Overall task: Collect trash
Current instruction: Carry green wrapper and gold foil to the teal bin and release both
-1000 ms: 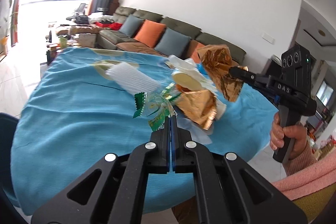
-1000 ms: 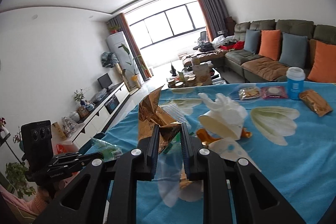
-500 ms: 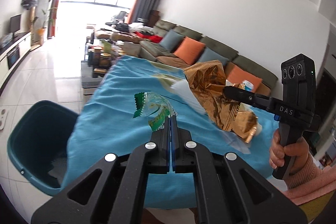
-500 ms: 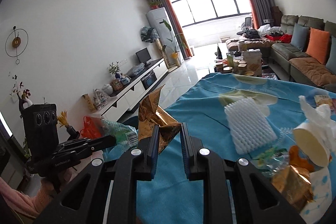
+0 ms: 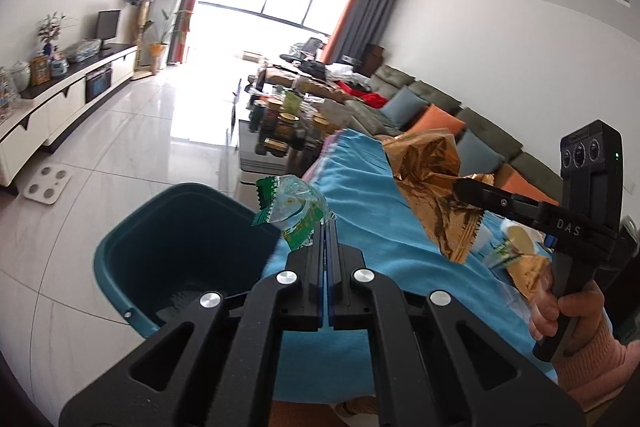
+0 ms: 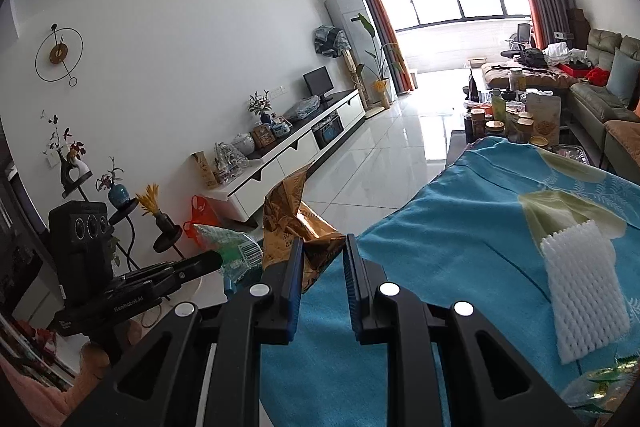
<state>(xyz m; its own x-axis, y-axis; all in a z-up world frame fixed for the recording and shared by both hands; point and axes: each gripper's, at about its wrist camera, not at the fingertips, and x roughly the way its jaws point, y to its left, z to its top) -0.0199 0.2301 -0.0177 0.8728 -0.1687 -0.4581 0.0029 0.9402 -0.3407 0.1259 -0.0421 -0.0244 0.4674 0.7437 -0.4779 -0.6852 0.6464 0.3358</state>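
Observation:
My left gripper [image 5: 329, 223] is shut on a clear and green wrapper [image 5: 291, 207], which hangs over the near rim of a dark teal bin [image 5: 180, 251] on the floor beside the table. In the left wrist view the right gripper [image 5: 460, 185] sits to the right over the blue tablecloth [image 5: 372, 211]. My right gripper [image 6: 322, 247] is shut on a crumpled gold foil bag [image 6: 294, 219]; that gold bag [image 5: 432, 187] also shows in the left wrist view. The left gripper [image 6: 218, 259] and its wrapper [image 6: 228, 247] appear at lower left in the right wrist view.
A white foam net [image 6: 580, 291] and more wrappers [image 6: 600, 383] lie on the blue tablecloth [image 6: 460, 247]. More gold trash and a cup [image 5: 520, 259] sit behind the right gripper. A cluttered coffee table [image 5: 280, 131], sofa [image 5: 440, 115] and TV cabinet [image 6: 296, 151] stand around the tiled floor.
Both grippers have swung left from the trash pile on the table toward the table's edge, carrying their wrappers. The teal bin has come into view below the left gripper.

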